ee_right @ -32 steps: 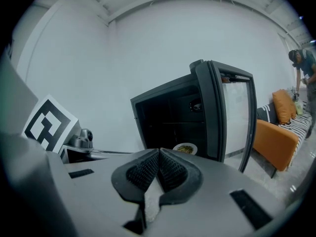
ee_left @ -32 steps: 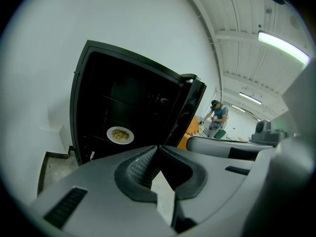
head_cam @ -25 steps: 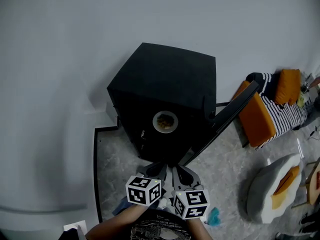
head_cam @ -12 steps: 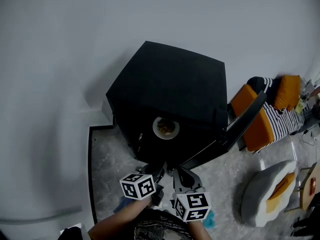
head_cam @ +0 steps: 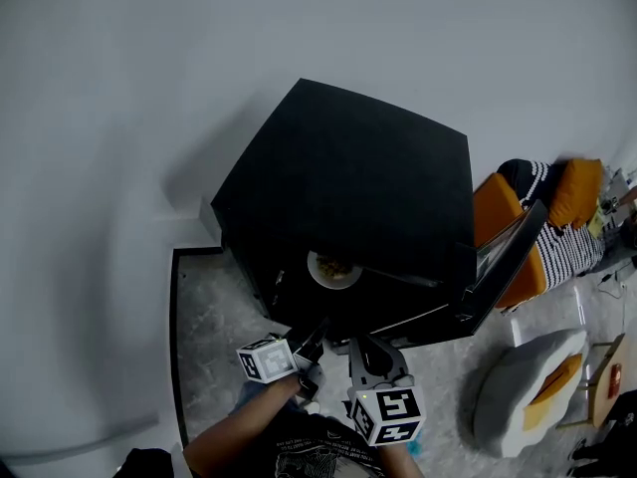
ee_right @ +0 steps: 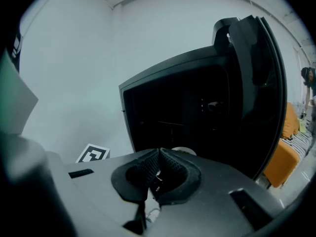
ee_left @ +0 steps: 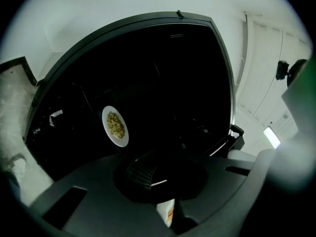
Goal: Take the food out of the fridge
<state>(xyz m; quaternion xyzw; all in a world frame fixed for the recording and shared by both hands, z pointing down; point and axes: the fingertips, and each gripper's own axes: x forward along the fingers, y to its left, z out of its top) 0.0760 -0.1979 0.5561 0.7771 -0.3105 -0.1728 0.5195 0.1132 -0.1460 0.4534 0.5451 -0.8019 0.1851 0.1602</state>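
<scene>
A white plate of yellowish food (head_cam: 333,268) sits on a shelf inside the open black fridge (head_cam: 348,187), its far rim hidden under the fridge's top edge. In the left gripper view the plate (ee_left: 115,126) lies ahead and to the left of the jaws. My left gripper (head_cam: 317,337) is just in front of the fridge opening, below the plate, jaws together and empty. My right gripper (head_cam: 358,347) is beside it, also shut on nothing. In the right gripper view only a sliver of the plate (ee_right: 183,151) shows above the closed pads (ee_right: 148,172).
The fridge door (head_cam: 503,267) swings open to the right. Behind it stands an orange seat with a striped cushion (head_cam: 537,192). A pale rounded seat (head_cam: 523,391) is on the marble floor (head_cam: 214,317) at the right. A white wall runs behind and left of the fridge.
The view has closed in on the fridge and the plate has slid partly under its top edge. The left gripper has shifted left and tilted; both grippers stay shut.
</scene>
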